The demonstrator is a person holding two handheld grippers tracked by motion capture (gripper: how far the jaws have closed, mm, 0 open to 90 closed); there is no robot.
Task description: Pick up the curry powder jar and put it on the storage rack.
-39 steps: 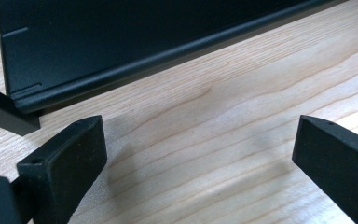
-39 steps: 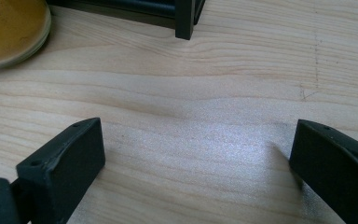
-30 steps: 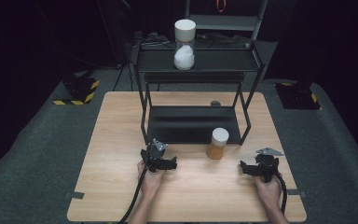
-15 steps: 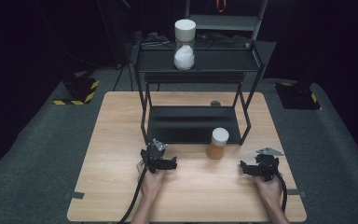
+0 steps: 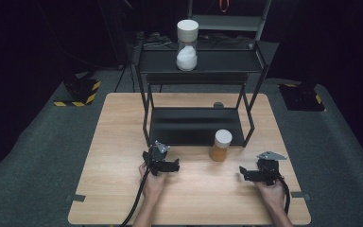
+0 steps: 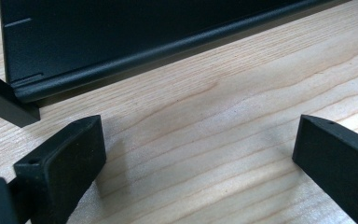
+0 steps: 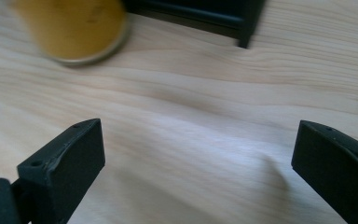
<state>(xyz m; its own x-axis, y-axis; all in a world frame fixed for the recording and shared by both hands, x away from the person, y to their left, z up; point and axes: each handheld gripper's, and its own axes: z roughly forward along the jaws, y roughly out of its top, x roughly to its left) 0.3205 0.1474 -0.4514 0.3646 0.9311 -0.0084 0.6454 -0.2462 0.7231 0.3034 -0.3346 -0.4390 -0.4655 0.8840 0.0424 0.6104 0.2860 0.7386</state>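
Table [image 5: 123,142] brightly lit, surroundings dark; jar [image 7: 70,28] blurred (right gripper view); soft shadows.

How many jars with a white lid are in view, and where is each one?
2. One jar of orange contents stands on the table, in front of the black rack, between the two grippers. The other jar, holding white contents, stands on the rack's top shelf. None seems hidden.

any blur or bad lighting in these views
Right gripper view: the orange jar is smeared by blur at the top left, while the wood grain stays fairly sharp. Left gripper view: crisp, with soft jaw shadows on the table. High view: table well lit, surroundings nearly black.
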